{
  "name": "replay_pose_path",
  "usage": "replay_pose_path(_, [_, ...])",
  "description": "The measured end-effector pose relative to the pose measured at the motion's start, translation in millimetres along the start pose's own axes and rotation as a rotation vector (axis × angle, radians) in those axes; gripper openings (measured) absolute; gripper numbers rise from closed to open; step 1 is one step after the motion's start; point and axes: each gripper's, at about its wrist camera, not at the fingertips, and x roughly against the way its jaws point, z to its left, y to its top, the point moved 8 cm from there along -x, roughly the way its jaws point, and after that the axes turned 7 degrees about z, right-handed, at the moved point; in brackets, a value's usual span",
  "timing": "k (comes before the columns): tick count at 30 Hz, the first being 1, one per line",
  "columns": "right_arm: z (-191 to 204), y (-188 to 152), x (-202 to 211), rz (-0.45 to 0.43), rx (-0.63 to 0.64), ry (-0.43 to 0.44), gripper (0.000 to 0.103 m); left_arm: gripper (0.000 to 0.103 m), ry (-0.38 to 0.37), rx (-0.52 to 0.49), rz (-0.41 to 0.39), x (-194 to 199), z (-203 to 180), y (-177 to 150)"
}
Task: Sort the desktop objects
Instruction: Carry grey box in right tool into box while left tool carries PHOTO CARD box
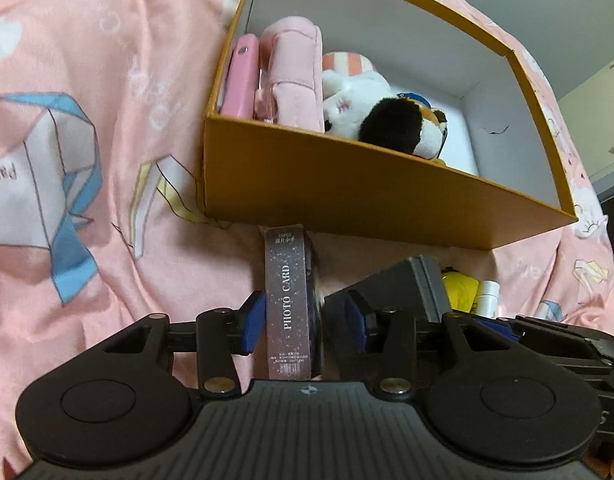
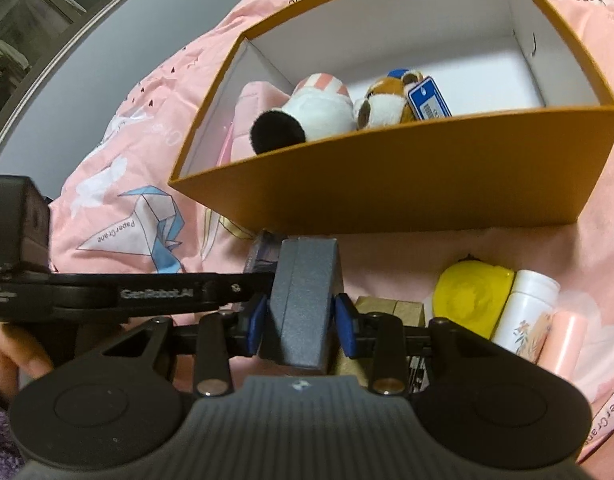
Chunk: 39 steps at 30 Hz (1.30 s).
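Note:
A dark "PHOTO CARD" box (image 1: 289,304) stands upright on the pink cloth just before the orange box (image 1: 347,188). My left gripper (image 1: 303,320) is open around it; a gap shows between the card box and the right pad (image 1: 353,320). My right gripper (image 2: 301,320) is shut on a grey box (image 2: 303,300), tilted, close to the orange box's (image 2: 407,180) front wall. That grey box (image 1: 403,288) also shows to the right in the left wrist view. Inside the orange box lie a plush cat (image 1: 379,112), a pink pouch (image 1: 299,76) and a pink flat case (image 1: 241,76).
On the pink printed cloth (image 1: 107,80) to the right lie a yellow object (image 2: 471,296), a white bottle (image 2: 527,308), a pink tube (image 2: 567,344) and wooden blocks (image 2: 391,308). A hand (image 2: 11,352) holds the left gripper's body (image 2: 147,292). The orange box's right half holds nothing.

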Motion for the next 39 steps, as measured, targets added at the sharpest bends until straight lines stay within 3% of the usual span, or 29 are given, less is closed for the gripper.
replay_pose_path(1, [-0.6, 0.7, 3.0, -0.008, -0.002, -0.001, 0.039, 0.042, -0.012, -0.001, 0.0, 0.2, -1.2, -0.6])
replay_pose_path(4, [-4.0, 4.5, 14.6, -0.036, -0.012, -0.007, 0.039, 0.042, -0.043, -0.025, -0.004, 1.8, -8.8, -2.1])
replay_pose_path(8, [-3.5, 12.2, 36.6, -0.09, -0.01, -0.008, 0.039, 0.037, 0.029, -0.048, 0.009, -7.8, -12.4, -2.9])
replay_pose_path(15, [-6.5, 16.5, 71.2, -0.161, -0.008, -0.019, 0.038, 0.028, 0.073, -0.065, 0.004, -10.7, -15.7, -6.8])
replay_pose_path(21, [-11.1, 19.8, 97.8, -0.211, -0.019, -0.015, 0.038, 0.025, 0.062, -0.077, -0.047, 18.5, -24.6, -8.9])
replay_pose_path(25, [-10.2, 26.2, 118.6, -0.252, -0.019, -0.002, 0.038, 0.025, 0.002, -0.091, -0.086, 50.4, -43.0, -9.1])
replay_pose_path(31, [-2.7, 46.1, 143.9, -0.316, 0.014, 0.001, 0.038, 0.025, -0.062, -0.137, -0.173, 98.6, -71.9, 9.8])
replay_pose_path(39, [13.7, 107.2, 135.8, -0.374, 0.066, -0.007, 0.038, 0.025, 0.003, -0.164, -0.308, 137.6, -78.5, 79.3])
